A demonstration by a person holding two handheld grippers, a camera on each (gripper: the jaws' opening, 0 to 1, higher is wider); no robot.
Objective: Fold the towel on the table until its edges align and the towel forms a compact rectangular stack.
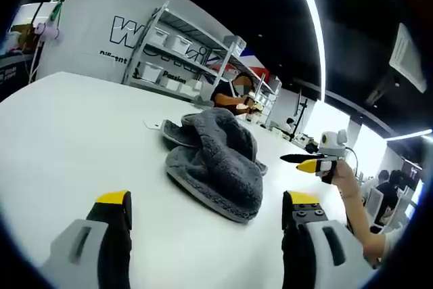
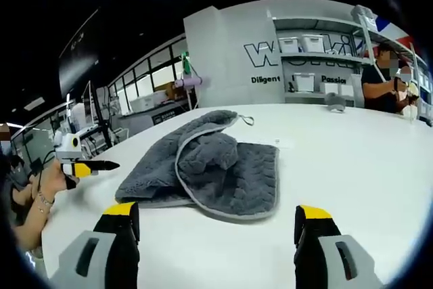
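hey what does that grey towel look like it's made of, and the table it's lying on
Towel: probably soft plush fabric, microfibre or terry, judging by its fuzzy quilted-looking surface, limp rumpled folds and stitched edge binding.
Table: smooth white top, likely laminate or painted board, with a faint sheen; the exact material is not certain.

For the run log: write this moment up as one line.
towel: crumpled on table, not folded | left tongs: open, off towel | right tongs: open, off towel | stage: no grasp yet
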